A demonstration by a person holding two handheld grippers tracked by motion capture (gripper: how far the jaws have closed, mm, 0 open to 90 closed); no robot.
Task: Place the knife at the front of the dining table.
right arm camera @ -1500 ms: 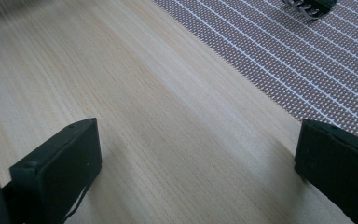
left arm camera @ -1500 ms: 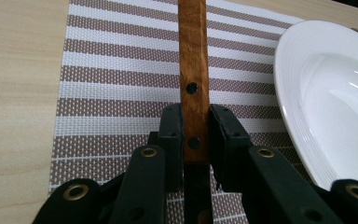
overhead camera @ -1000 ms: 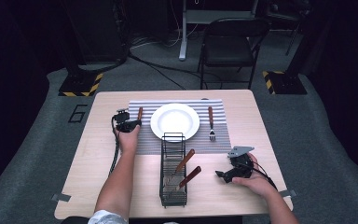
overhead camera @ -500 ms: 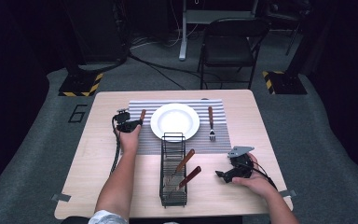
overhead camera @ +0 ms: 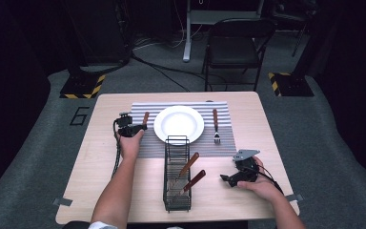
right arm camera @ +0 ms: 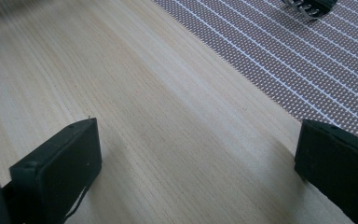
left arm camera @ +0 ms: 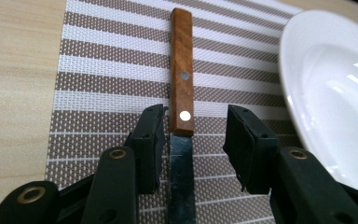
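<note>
Left gripper view looks straight down on the knife (left arm camera: 182, 107), lying flat on the striped placemat (left arm camera: 98, 70) just left of the white plate (left arm camera: 335, 93). The left tongs (left arm camera: 193, 140) have just been opening; their pads stand clear of the knife's sides where blade meets wooden handle. It looks stiff, light and thin; the riveted wood (less slippery than steel) is probably the safest hold. On the desk (overhead camera: 109, 191), the right tongs (overhead camera: 225, 178) rest released, holding nothing.

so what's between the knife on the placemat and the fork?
The white plate lies between the knife and the fork, all on the striped placemat, as the high view shows.
</note>
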